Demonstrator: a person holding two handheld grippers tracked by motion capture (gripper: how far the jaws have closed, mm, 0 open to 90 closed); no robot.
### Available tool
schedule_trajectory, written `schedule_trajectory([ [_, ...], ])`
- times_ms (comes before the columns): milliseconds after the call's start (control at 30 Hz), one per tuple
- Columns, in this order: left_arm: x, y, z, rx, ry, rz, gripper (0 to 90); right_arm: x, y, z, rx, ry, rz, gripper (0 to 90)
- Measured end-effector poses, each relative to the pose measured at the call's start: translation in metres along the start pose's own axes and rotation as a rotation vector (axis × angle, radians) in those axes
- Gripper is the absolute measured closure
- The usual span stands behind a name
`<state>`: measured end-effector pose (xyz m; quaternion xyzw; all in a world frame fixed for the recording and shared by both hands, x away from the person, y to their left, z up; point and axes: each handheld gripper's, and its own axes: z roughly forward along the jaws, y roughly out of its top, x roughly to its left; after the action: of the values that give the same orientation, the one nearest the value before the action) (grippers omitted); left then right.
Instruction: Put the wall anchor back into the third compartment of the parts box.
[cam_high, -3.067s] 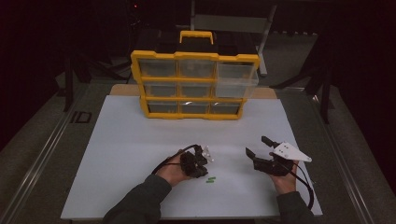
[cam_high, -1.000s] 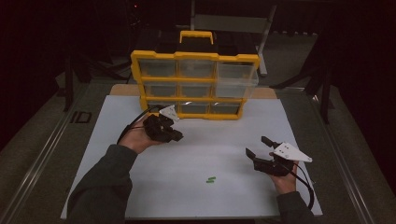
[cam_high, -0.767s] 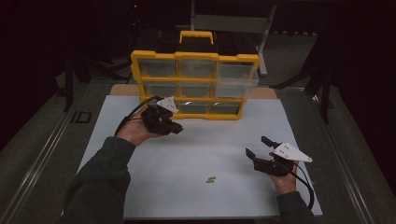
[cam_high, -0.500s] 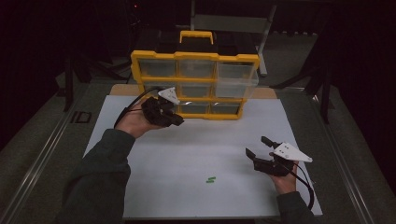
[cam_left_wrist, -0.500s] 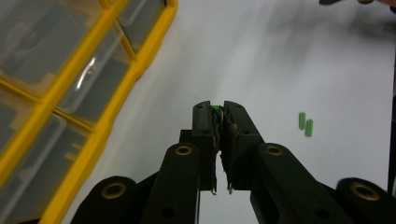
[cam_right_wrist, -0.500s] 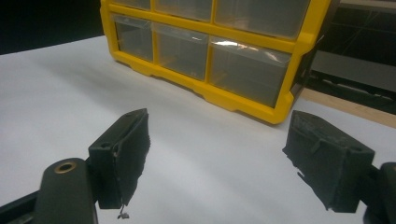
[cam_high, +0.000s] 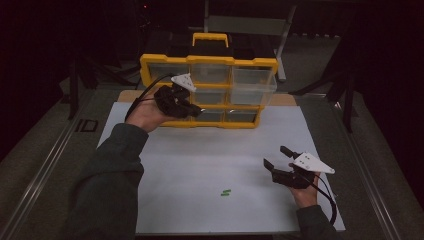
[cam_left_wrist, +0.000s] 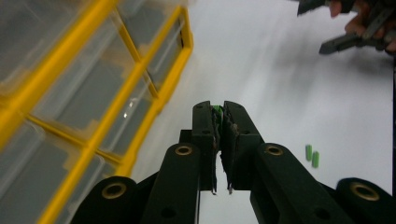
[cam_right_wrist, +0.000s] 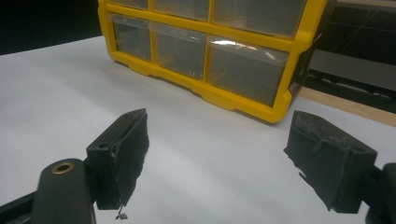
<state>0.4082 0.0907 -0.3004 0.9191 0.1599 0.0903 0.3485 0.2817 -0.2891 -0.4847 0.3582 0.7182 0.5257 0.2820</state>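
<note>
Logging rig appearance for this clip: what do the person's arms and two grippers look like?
Both grippers are black, with two blocky jaws on bolted link arms showing brass-coloured pivot rings. The left gripper and right gripper each carry a pale grey three-cornered plate on top and trail a black cable. The pads look rough and worn at the edges. The person wears dark grey-green long sleeves.

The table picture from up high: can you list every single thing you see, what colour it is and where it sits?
Drawer cabinet: one, yellow frame, clear drawers, back of the sheet.
White sheet: one, covers the table.
Green pieces: two, lying together on the sheet near the front.
Green piece: one, pinched in the left claw.
Left claw: black, shut, raised in front of the cabinet.
Right claw: black, open, low over the sheet at the right.
</note>
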Motion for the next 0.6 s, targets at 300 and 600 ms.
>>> schedule_trajectory([
  [300,0.010,0.020,-0.012,-0.019,0.026,-0.003,84.6,0.000,0.000,0.000,-0.001,0.010,0.002,19.8],
  [600,0.022,0.036,-0.023,-0.036,0.047,-0.014,84.6,0.000,0.000,0.000,0.000,0.013,0.007,19.8],
])
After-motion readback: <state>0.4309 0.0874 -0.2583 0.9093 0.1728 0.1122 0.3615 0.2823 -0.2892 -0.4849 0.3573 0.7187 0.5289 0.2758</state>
